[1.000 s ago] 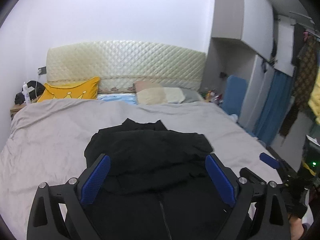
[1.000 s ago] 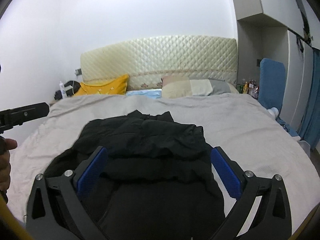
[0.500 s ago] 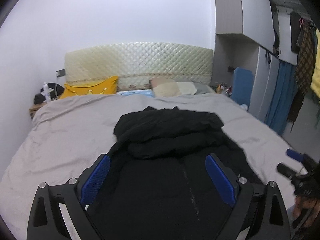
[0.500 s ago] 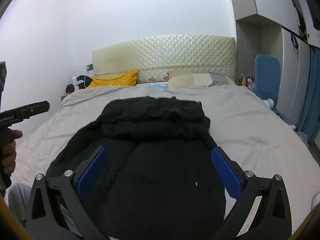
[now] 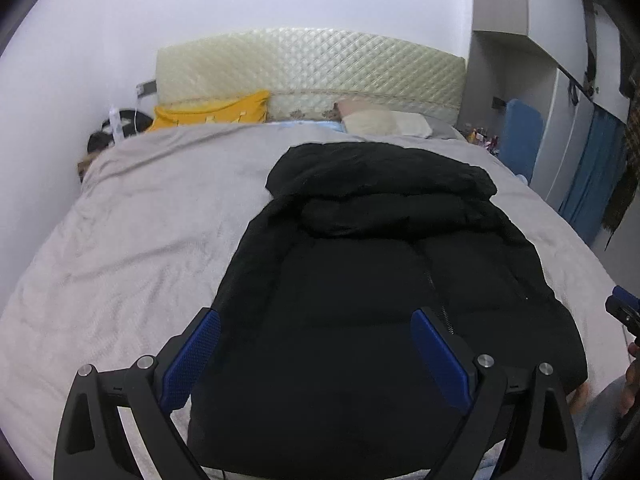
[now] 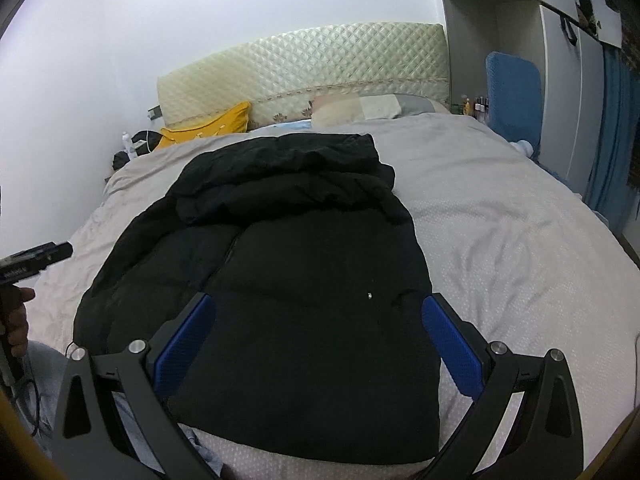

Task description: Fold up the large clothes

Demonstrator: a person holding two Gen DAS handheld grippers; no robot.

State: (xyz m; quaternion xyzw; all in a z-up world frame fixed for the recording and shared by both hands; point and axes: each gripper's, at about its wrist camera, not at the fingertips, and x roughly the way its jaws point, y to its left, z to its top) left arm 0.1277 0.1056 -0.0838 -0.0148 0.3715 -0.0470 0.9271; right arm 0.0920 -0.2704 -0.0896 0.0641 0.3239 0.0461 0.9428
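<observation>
A large black padded jacket (image 5: 360, 280) lies flat on the grey bed (image 5: 140, 240), zip up, with its hood and sleeves bunched in a heap at the far end (image 5: 380, 184). It also shows in the right wrist view (image 6: 280, 272). My left gripper (image 5: 316, 344) is open and empty, hovering above the jacket's near hem. My right gripper (image 6: 316, 332) is open and empty, also above the near hem, close to the jacket's right edge. The tip of the right gripper shows at the right edge of the left wrist view (image 5: 624, 312).
A cream quilted headboard (image 5: 308, 68) backs the bed, with a yellow pillow (image 5: 208, 112) and a beige pillow (image 5: 380, 122). A cluttered nightstand (image 5: 112, 132) stands at the left. A blue chair (image 6: 514, 96), blue curtain and wardrobe stand on the right.
Both grippers have pulled back and risen, so the whole jacket now shows spread toward the near edge of the bed. Both stay open.
</observation>
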